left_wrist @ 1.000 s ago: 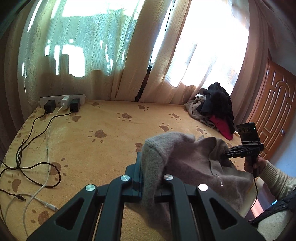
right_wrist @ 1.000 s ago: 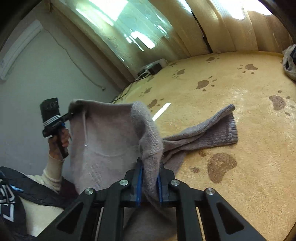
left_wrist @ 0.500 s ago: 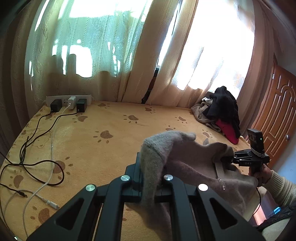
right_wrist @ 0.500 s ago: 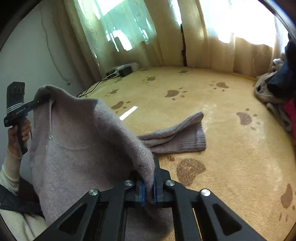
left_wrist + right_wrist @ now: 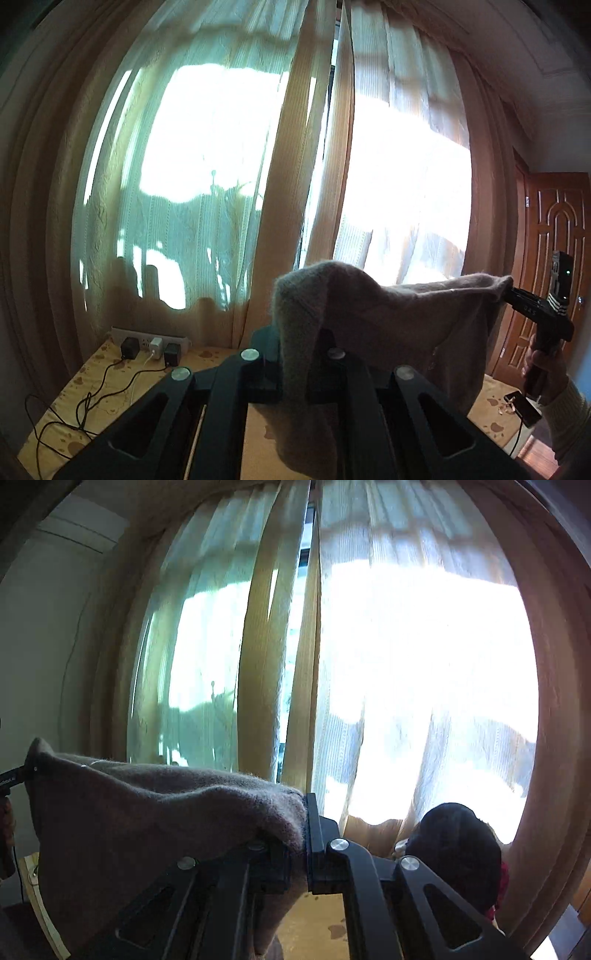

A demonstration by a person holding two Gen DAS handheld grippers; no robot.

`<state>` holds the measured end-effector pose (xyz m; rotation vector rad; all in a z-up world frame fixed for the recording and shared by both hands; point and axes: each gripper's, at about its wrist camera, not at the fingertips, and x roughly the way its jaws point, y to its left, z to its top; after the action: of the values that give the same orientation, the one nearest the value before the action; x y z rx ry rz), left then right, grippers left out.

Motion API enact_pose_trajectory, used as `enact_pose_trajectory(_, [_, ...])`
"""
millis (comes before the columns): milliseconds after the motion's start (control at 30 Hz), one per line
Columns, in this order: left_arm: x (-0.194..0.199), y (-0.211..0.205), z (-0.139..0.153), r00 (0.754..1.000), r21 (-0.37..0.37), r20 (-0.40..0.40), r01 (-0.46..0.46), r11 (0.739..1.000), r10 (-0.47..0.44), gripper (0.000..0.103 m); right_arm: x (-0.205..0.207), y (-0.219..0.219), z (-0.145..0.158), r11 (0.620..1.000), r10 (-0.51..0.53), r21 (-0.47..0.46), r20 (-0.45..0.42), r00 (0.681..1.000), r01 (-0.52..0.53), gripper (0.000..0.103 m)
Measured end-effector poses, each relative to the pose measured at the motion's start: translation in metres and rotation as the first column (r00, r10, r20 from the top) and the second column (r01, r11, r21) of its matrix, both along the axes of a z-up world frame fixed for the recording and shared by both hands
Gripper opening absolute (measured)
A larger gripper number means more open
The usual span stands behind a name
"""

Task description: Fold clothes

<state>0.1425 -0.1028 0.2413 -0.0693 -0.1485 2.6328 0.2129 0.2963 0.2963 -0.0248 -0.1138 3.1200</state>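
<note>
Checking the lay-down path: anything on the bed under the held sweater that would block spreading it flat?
Nothing visible. Both grippers, left and right, are shut on the grey sweater, held up in front of the curtains. Chargers and cables lie at the bed's far left, the clothes pile far right. The bed directly beneath is mostly hidden.

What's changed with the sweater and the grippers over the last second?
Both grippers rose, lifting the grey sweater off the yellow blanket so it now hangs stretched between the left gripper and the right gripper. Both views tipped up towards the curtains. Neither gripper let go; each stays shut on the sweater.
</note>
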Motion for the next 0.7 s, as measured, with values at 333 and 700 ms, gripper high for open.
enact_pose_trajectory(333, [0.062, -0.001, 0.120, 0.942, 0.072, -0.281, -0.169, 0.983, 0.182, 0.010, 0.081, -0.043, 0.131, 0.983, -0.144, 0.054, -0.377, 0.915, 0.177, 0.007])
enact_pose_trajectory(700, [0.109, 0.007, 0.117, 0.819, -0.011, -0.472, -0.376, 0.926, 0.327, 0.013, 0.110, -0.081, 0.117, 0.909, -0.250, 0.174, -0.499, 0.829, 0.379, 0.007])
